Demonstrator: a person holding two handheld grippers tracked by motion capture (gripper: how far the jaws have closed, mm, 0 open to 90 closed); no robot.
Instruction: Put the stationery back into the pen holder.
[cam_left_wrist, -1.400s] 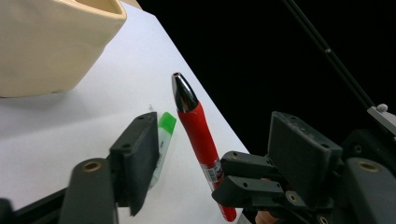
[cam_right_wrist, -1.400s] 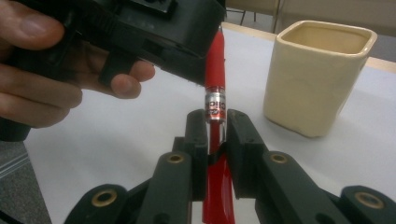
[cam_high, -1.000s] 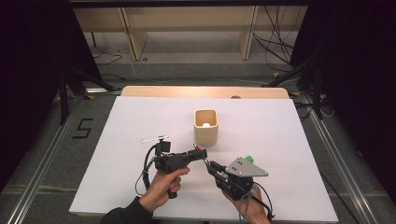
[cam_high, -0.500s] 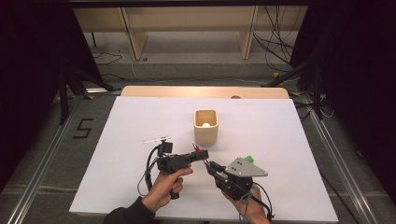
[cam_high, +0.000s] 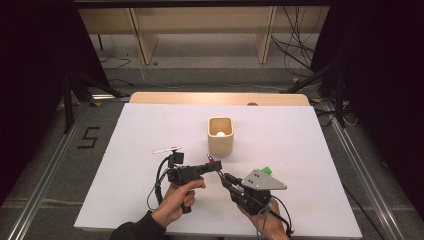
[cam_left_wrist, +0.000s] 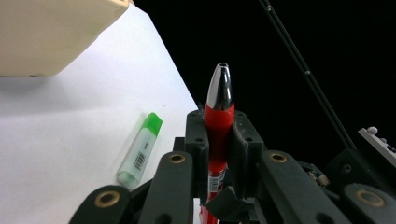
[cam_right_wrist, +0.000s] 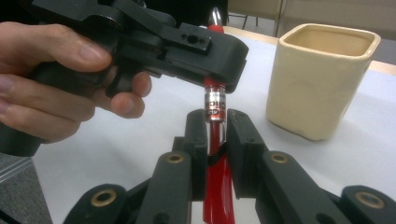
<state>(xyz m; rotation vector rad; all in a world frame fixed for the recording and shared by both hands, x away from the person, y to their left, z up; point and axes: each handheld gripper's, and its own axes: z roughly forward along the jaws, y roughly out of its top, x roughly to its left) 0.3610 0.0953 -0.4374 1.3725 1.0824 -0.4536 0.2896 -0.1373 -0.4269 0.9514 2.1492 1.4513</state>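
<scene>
In the right gripper view, the right gripper has its jaws clamped on the lower barrel of a red pen, with the clear labelled band of the pen showing just above them. Directly beyond, the left gripper, held in the person's left hand, crosses from the left and grips the same pen higher up; its jaws have just been closing, with the pen between them. The left gripper view gives what that one hides: the pen's silver tip standing clear above the left jaws, which press on the red body, and a green highlighter lying flat on the white surface off to the side. From the high view, both grippers meet above the near middle of the surface, the pen a short red mark between them. Farther back stands a cream cup, with a small white thing inside.
</scene>
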